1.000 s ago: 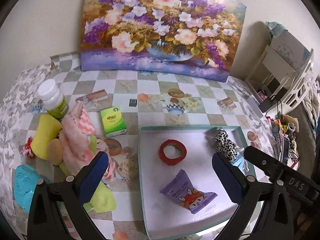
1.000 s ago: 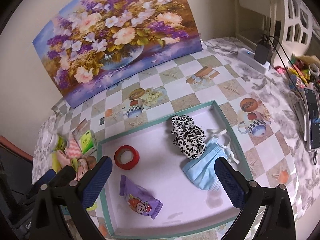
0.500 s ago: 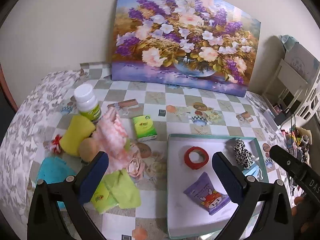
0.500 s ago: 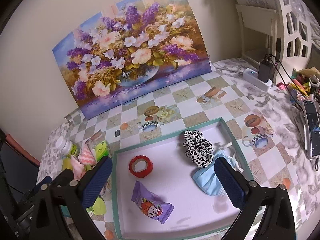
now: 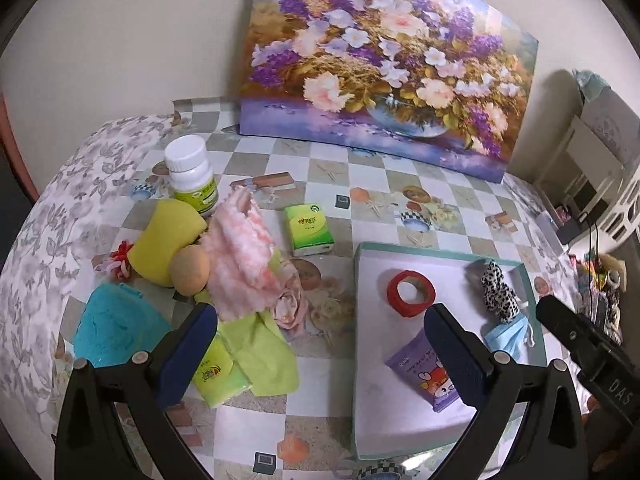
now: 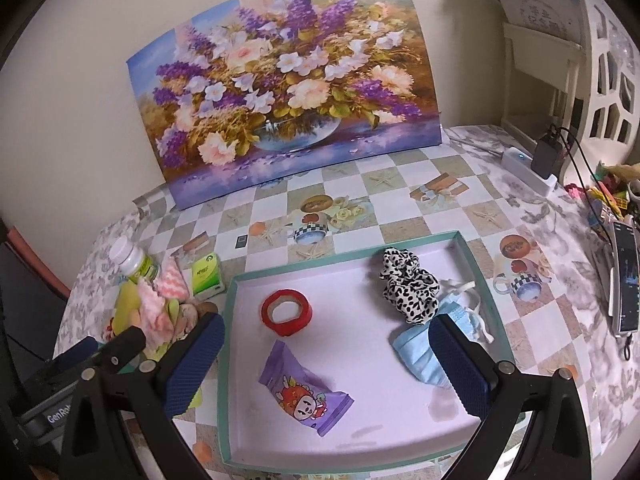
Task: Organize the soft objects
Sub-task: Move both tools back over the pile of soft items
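Left gripper (image 5: 320, 354): jaws stood wide and empty, above the tabletop (image 5: 332, 184); the pile of soft things lay just ahead of its left jaw.
Right gripper (image 6: 326, 360): jaws wide, empty, hovering over the tray (image 6: 486, 286).
Pile: pink cloth (image 5: 242, 256) draped on top, touching the yellow sponge (image 5: 166, 240) and the tan ball (image 5: 189, 270); green cloth (image 5: 260, 354) ran under the left jaw tip; teal cloth (image 5: 116, 326) lay outside that jaw.
Tray contents: tape roll (image 6: 286, 311), snack pack (image 6: 306, 398), scrunchie (image 6: 406, 286) and mask (image 6: 418, 354) between the right jaws; mask partly behind the right jaw.
Step, as judged: the next soft item was to be picked from the pile and carried to the tray.
Risk, snagging: the cloths overlapped, so a pinch on the pink one could have dragged the green one or rolled the ball off the tabletop.
Risk, bottle (image 5: 192, 178): it stood just behind the sponge; a pull on the sponge or a wide jaw sweep could have tipped it.
Risk, thin grip: a pinch on only a cloth edge could have slipped during the carry.
Risk, collision: both grippers were near the tray's left edge; crossing paths could have knocked them together.
Risk, sorting: the tissue pack (image 5: 308, 230), ahead between the left jaws, might have been taken for a soft item, or missed.
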